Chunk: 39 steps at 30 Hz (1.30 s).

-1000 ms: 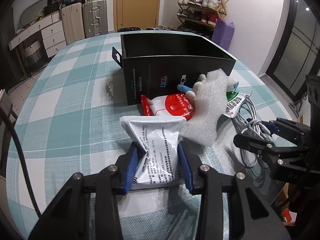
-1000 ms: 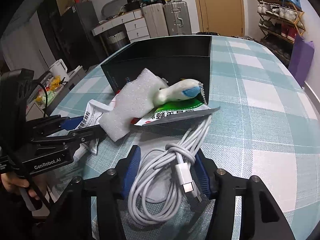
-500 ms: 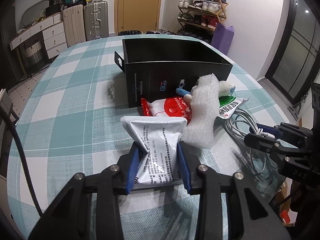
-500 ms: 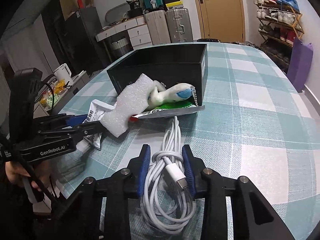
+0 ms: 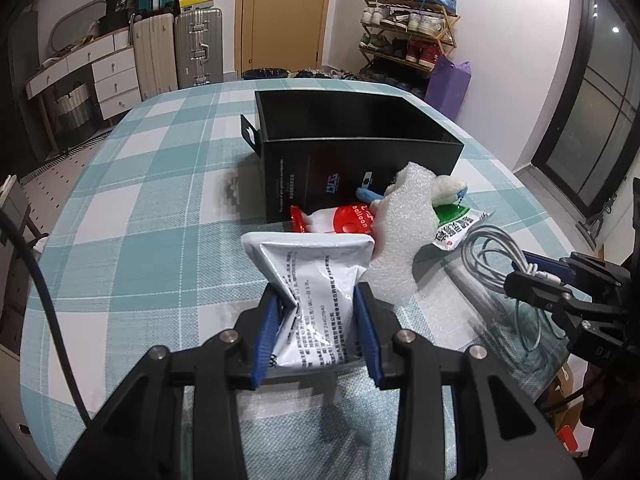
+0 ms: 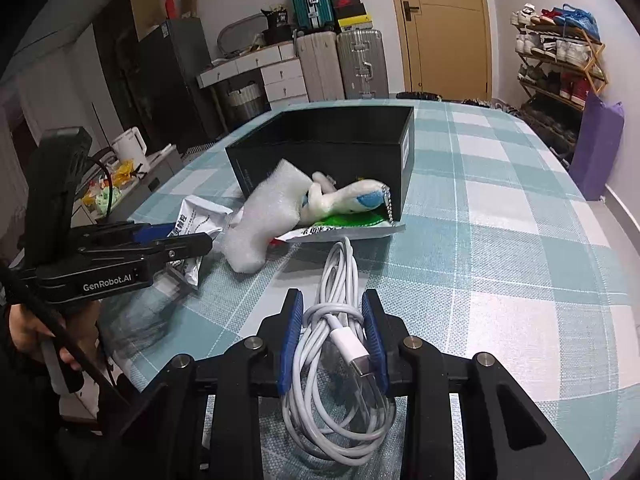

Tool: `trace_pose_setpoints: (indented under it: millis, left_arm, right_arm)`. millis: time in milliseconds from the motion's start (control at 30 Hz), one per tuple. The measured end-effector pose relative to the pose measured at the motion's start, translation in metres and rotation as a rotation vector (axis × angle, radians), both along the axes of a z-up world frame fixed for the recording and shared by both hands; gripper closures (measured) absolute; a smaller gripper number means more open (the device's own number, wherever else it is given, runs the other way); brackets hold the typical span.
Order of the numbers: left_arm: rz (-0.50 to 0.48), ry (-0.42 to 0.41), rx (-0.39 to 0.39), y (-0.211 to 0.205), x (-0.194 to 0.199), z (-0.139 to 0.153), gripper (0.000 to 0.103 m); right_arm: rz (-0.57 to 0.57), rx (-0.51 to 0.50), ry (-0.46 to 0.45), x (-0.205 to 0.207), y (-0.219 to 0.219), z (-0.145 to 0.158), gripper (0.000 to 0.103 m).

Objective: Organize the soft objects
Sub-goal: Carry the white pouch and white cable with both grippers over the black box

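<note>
My left gripper (image 5: pixel 316 300) is shut on a white printed foil pouch (image 5: pixel 316 276), lifted slightly off the checked tablecloth. A coiled white charging cable (image 6: pixel 340 340) is pinched between the blue pads of my right gripper (image 6: pixel 332 312), which is shut on it. Ahead stands an open black box (image 5: pixel 352 152). Against its near wall lie a white foam sheet (image 5: pixel 400 232), a red-and-white balloon packet (image 5: pixel 340 220), a white and blue plush toy (image 6: pixel 352 200) and a green-and-white snack bag (image 5: pixel 456 228). In the right wrist view the left gripper (image 6: pixel 192 240) and pouch (image 6: pixel 196 224) show at the left.
The teal and white checked table (image 5: pixel 140 208) stretches wide to the left and behind the box. Its right edge runs near the right gripper (image 5: pixel 532 276). Suitcases, drawers and a shoe rack stand far behind. A person's hand (image 6: pixel 24 328) holds the left gripper's handle.
My right gripper closed on the cable bundle and drew it back from the snack bag, slightly up. The left gripper kept its hold on the pouch and barely moved.
</note>
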State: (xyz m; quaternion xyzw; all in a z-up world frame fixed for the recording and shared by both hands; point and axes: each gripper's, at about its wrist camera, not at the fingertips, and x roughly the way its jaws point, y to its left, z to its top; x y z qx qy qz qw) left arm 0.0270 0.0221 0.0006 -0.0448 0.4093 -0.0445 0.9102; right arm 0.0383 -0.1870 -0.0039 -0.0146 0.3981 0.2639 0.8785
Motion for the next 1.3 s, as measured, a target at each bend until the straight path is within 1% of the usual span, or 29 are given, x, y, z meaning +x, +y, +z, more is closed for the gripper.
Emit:
trace_pose_setpoints:
  millis: [300,433,667,933,1300]
  left_arm:
    - [0.010,-0.044,-0.016,0.005,-0.007,0.015,0.067]
    - [0.012,-0.072,-0.023,0.007,-0.009,0.027,0.067]
    - [0.020,-0.106,-0.028,0.011,-0.005,0.045,0.067]
    - [0.012,-0.118,-0.017,0.007,0.016,0.056,0.067]
    - [-0.008,-0.123,-0.028,0.004,0.056,0.068,0.067]
  right_arm:
    - [-0.017,0.048,-0.073,-0.013,-0.010,0.023,0.073]
    - [-0.011,0.075,-0.106,-0.012,-0.011,0.035,0.073]
    - [0.011,0.095,-0.152,-0.005,-0.005,0.058,0.073]
    - [0.039,0.120,-0.181,0.013,0.006,0.073,0.073]
    - [0.048,0.115,-0.161,0.051,0.016,0.080,0.073]
